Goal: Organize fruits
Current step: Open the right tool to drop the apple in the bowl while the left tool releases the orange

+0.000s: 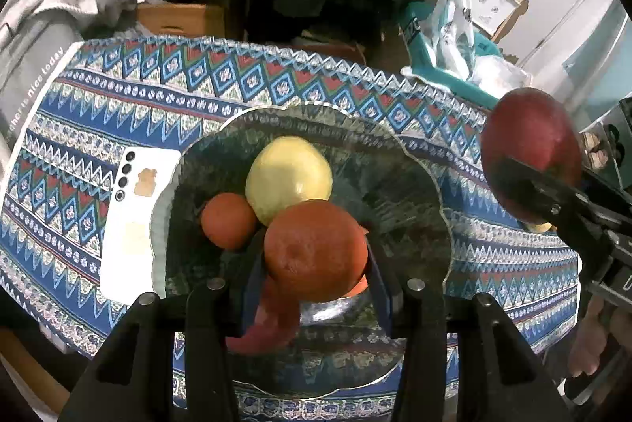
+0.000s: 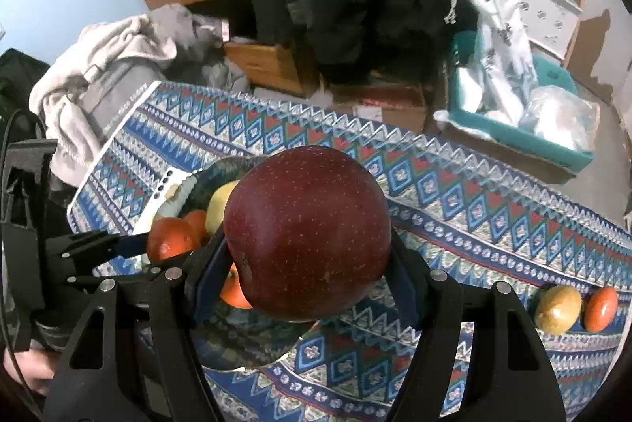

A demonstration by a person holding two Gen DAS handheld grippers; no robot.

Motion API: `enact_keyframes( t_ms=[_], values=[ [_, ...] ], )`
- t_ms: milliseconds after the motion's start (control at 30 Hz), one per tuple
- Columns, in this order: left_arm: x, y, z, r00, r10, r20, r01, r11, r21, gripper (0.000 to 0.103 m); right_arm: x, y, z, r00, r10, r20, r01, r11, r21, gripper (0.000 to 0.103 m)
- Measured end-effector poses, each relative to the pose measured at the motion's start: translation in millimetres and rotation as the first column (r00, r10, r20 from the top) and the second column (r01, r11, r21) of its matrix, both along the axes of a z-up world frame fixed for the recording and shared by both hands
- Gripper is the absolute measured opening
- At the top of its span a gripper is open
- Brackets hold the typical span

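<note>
My left gripper (image 1: 316, 258) is shut on a large orange (image 1: 316, 244), held just above a glass bowl (image 1: 414, 185) on the patterned cloth. In the bowl lie a yellow apple (image 1: 288, 177), a small orange (image 1: 228, 220) and a red fruit (image 1: 262, 327) partly hidden under my fingers. My right gripper (image 2: 308, 264) is shut on a dark red apple (image 2: 308, 236), held over the bowl's right rim (image 2: 221, 165). In the left wrist view this apple (image 1: 529, 149) hangs at the right. In the right wrist view the left gripper (image 2: 134, 244) and its orange (image 2: 170, 238) show at the left.
A white phone (image 1: 134, 220) lies against the bowl's left rim. A yellowish fruit (image 2: 557, 309) and a small orange fruit (image 2: 601, 307) rest on the cloth (image 2: 474, 209) to the right. Beyond the table are a teal bin (image 2: 513, 134) with bags, boxes and a heap of clothes (image 2: 98, 66).
</note>
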State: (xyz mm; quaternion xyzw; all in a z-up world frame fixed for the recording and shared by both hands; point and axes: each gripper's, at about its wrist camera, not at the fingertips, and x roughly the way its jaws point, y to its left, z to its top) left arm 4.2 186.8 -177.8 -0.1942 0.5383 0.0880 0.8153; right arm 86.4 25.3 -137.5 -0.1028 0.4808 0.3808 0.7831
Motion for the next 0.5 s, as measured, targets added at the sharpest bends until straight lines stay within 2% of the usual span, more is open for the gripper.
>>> enact_keyframes(
  t_ms=[267,500],
  values=[
    [5,7,-17,0.999,0.005,-0.046,-0.005,1.0,-0.016,0.048,0,19,-20,0.999,0.024,-0.035,-0.025,0.999,-0.03,0.072],
    [6,17,-19,0.999,0.032,-0.033,-0.033,0.999,-0.017,0.048,3,30,-37,0.996,0.031,-0.087,-0.034,0.999,-0.035,0.072]
  ],
)
